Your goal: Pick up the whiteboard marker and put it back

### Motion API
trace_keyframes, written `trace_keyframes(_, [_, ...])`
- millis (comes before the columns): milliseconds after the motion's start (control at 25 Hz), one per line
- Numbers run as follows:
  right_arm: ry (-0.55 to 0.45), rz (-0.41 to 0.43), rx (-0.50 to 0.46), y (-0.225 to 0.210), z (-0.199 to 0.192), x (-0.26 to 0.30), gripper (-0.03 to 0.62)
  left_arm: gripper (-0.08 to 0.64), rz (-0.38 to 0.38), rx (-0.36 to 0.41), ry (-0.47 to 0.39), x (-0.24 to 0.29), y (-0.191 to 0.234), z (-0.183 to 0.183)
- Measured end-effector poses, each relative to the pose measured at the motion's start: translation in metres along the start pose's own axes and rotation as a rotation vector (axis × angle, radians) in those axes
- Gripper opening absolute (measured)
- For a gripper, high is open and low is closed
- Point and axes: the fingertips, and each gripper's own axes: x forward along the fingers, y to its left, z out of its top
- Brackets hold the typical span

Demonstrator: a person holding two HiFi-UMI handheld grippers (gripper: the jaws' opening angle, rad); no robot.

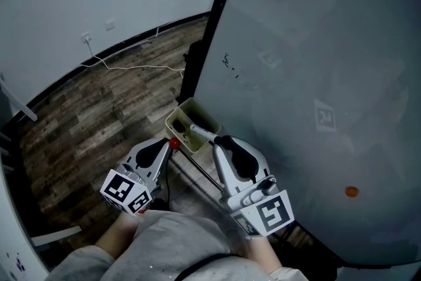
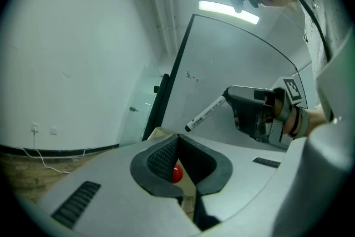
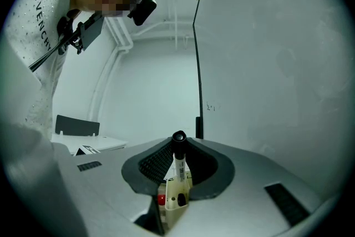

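Plastic, light, stiff and slick, the whiteboard marker (image 1: 200,133) wants a firm barrel hold; the right gripper (image 1: 217,140) clamps one end above the tray (image 1: 191,102) at the whiteboard's (image 1: 316,43) edge. The left gripper's (image 1: 170,143) jaws meet, empty.

Floor (image 1: 99,115) wood planks, matt; whiteboard (image 1: 316,62) smooth, semi-gloss; whiteboard marker (image 2: 206,112) plastic, glossy.

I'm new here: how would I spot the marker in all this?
Find the big grey whiteboard, then the small beige holder at its edge. Right beside it the right gripper grips the marker: a slim white stick with a black tip, unlike the round red thing nearby.
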Motion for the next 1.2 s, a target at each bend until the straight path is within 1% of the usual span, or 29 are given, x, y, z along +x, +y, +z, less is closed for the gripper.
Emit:
trace_keyframes(880, [-0.011, 0.008, 0.016, 0.0036, 0.0022, 0.0013, 0.080, 0.015, 0.007, 0.001, 0.001, -0.0028, 0.0021, 0.0006])
trace_keyframes(1200, [0.020, 0.001, 0.017, 0.0033, -0.0057, 0.0021, 0.080, 0.015, 0.010, -0.009, 0.003, -0.0046, 0.0040, -0.0002])
